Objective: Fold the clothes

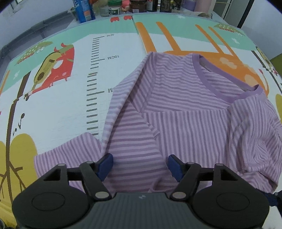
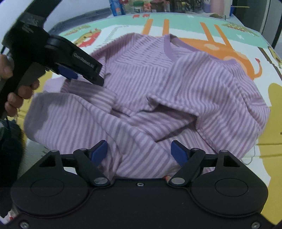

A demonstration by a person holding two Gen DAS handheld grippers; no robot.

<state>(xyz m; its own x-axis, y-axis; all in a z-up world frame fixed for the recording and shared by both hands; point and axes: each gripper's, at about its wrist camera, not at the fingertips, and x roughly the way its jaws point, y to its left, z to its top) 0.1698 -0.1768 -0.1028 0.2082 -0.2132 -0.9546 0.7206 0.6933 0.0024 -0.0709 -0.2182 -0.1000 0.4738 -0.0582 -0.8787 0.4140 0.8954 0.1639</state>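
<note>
Spread across the surface, a cartoon-printed play mat (image 1: 58,112) is carrying a printed ruler scale, a red-and-yellow animal figure and an orange giraffe shape, while a row of jars and cartons (image 1: 112,8) is standing along its far edge. Lying on the mat's middle and right part is a purple-striped shirt (image 1: 176,112), its solid purple neckband pointing toward the far edge, its left side turned inward over the body, and its right sleeve bunching in loose folds. Seen from the right wrist camera, the shirt (image 2: 158,91) is sitting rumpled with a sleeve cuff lying open across the middle.

Hovering over the shirt's near hem, the left gripper (image 1: 140,165) is standing spread, blue pads apart, with striped cloth showing between them but nothing pinched. Over the near right part of the shirt, the right gripper (image 2: 139,149) is likewise standing wide, pads clear of the cloth. A person's hand (image 2: 14,88) is gripping the left tool's handle.
</note>
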